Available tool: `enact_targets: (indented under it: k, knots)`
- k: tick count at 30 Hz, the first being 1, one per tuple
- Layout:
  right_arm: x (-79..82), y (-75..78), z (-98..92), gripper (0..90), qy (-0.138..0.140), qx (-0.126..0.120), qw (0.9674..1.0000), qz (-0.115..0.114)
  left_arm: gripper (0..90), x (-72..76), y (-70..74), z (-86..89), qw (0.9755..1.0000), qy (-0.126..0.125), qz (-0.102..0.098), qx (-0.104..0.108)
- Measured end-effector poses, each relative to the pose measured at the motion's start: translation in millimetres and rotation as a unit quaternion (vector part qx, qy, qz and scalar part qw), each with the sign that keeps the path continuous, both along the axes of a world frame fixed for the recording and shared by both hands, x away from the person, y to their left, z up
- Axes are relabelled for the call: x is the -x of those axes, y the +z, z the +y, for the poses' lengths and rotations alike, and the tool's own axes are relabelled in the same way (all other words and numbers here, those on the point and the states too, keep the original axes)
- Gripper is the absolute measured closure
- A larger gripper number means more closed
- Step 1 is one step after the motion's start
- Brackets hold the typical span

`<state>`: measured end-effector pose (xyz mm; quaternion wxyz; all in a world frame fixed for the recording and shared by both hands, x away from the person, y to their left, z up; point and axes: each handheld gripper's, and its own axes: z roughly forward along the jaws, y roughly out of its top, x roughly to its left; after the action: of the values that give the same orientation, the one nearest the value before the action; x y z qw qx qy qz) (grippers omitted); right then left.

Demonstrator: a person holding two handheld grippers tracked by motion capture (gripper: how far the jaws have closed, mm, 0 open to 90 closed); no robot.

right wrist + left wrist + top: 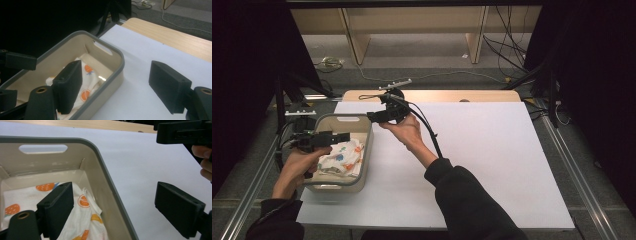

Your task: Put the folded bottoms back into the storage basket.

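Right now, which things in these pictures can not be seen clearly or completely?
- Cloth in the bin: in the left gripper view, a black jaw and the bottom edge cut it off, so its full shape is unknown.
- Cloth in the high view: the left gripper and hand cover part of it; the print is too small to read.
- Bin in the right gripper view: its near end leaves the frame behind a jaw of the right gripper.
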<state>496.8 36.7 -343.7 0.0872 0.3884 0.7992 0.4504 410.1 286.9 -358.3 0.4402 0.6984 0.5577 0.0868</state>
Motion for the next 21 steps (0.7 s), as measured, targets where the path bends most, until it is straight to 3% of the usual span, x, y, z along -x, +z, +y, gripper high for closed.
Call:
enact_targets:
  k: [21]
  knots:
    - [4.6, -3.8, -29.5, 18.2, -0.011, -0.013, 0.9998, -0.01, 15.0, 0.0, -4.8, -38.7, 0.999, -0.039, -0.018, -0.015]
